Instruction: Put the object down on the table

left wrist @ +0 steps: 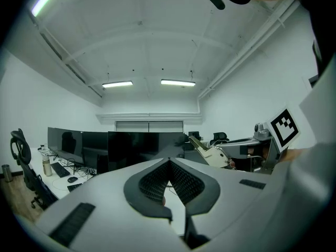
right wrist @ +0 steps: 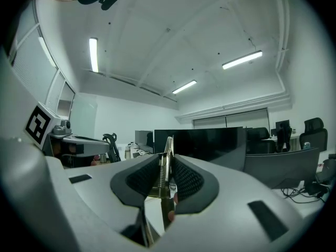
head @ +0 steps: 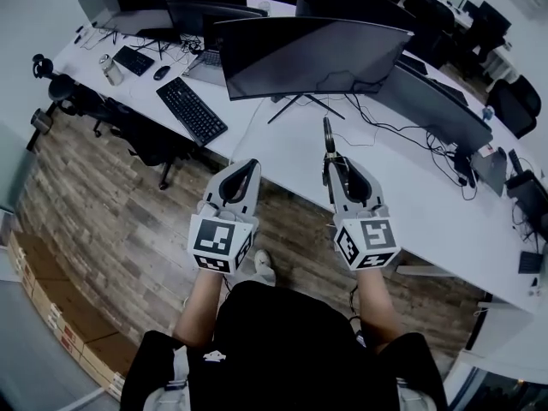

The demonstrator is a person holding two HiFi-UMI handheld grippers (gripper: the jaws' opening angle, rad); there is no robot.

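Observation:
My right gripper (head: 332, 163) is shut on a thin metal tool (head: 326, 135) that stands up out of its jaws, over the near edge of the white table (head: 282, 148). In the right gripper view the tool (right wrist: 166, 161) shows edge-on with a small spring, pinched between the ribbed black pads (right wrist: 189, 180). My left gripper (head: 247, 168) hovers beside it at about the same height. Its jaws meet at the tips (left wrist: 168, 163) with nothing between them. In the left gripper view the right gripper (left wrist: 216, 154) is off to the right, the tool pointing up and left.
A large curved monitor (head: 312, 54) stands on the table just beyond the grippers, with cables behind it. A keyboard (head: 191, 110), a mouse (head: 161, 72) and further monitors lie to the left. Office chairs (head: 141, 131) stand on the wooden floor (head: 120, 238).

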